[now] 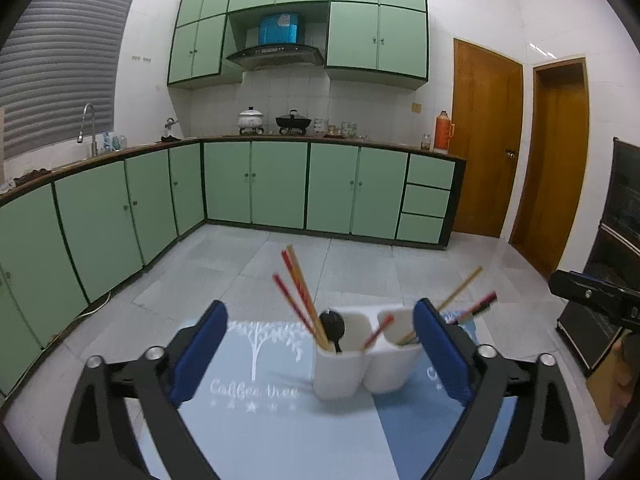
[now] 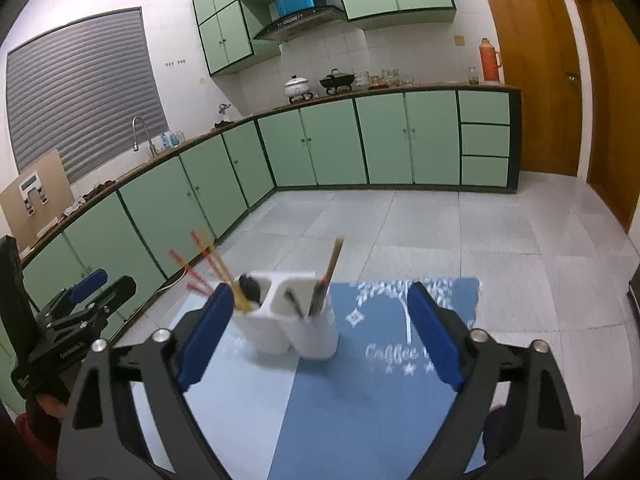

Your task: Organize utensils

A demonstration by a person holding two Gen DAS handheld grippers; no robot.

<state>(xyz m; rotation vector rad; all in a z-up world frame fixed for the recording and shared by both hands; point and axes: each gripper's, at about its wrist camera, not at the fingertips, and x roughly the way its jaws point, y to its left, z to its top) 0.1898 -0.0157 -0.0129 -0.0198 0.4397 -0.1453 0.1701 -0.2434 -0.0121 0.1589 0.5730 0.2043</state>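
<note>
A white two-compartment utensil holder (image 1: 360,364) stands on a blue "Coffee tree" mat (image 1: 260,424). Its left cup holds red and wooden chopsticks (image 1: 298,292) and a black spoon (image 1: 332,326); the right cup holds more chopsticks (image 1: 460,292). My left gripper (image 1: 320,312) is open, its blue pads wide apart just short of the holder, nothing between them. In the right wrist view the holder (image 2: 296,332) sits between the left pad and the centre, and my right gripper (image 2: 320,292) is open and empty above the mat (image 2: 360,400). Each gripper shows at the edge of the other's view.
Green base cabinets (image 1: 256,184) line the far wall and the left side, with pots and an orange thermos (image 1: 442,130) on the counter. Wooden doors (image 1: 486,140) stand at the right. A dark cabinet (image 1: 616,248) is close on the right. Grey tiled floor (image 2: 440,232) lies beyond the mat.
</note>
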